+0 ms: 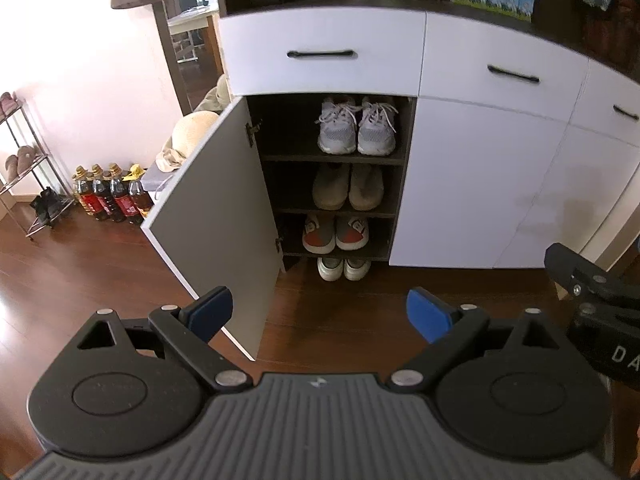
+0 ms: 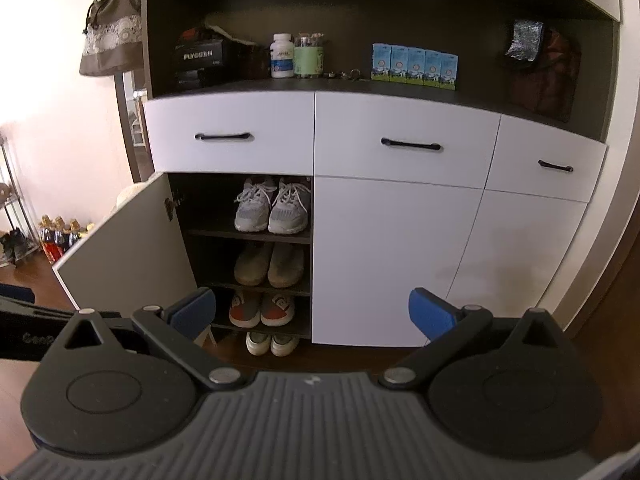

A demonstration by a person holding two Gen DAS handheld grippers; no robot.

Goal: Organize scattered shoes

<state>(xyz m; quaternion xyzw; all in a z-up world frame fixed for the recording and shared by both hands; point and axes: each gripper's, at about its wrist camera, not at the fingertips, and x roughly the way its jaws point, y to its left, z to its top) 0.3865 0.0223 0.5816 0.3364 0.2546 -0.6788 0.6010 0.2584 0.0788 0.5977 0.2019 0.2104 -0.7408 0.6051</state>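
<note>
Leftmost, a wire rack [image 1: 22, 168] stands against the pale wall with slippers and dark shoes on its tiers, and beside it a cluster of oil bottles [image 1: 110, 196] sits on the wooden floor [image 1: 80, 264]. Next comes the white cabinet [image 2: 400, 240], its left door [image 1: 216, 216] swung open toward the cameras. Inside, three shelves each carry one pair set side by side, toes outward: grey laced sneakers [image 1: 357, 126] on top, beige slip-ons [image 1: 347, 187] in the middle, red-and-grey slip-ons [image 1: 335, 233] below. A white pair [image 1: 344, 269] rests on the floor under the lowest shelf, just at the cabinet's front edge. Above the drawers, an open niche holds a dark box [image 2: 200, 56], two jars [image 2: 296, 56] and a row of blue cartons [image 2: 414, 66].

The left gripper [image 1: 320, 314] hangs in front of the open compartment with its blue fingers [image 1: 428, 316] spread wide and nothing between them. The right gripper [image 2: 314, 312] sits to its right, likewise spread wide and empty, well short of the shoes.
</note>
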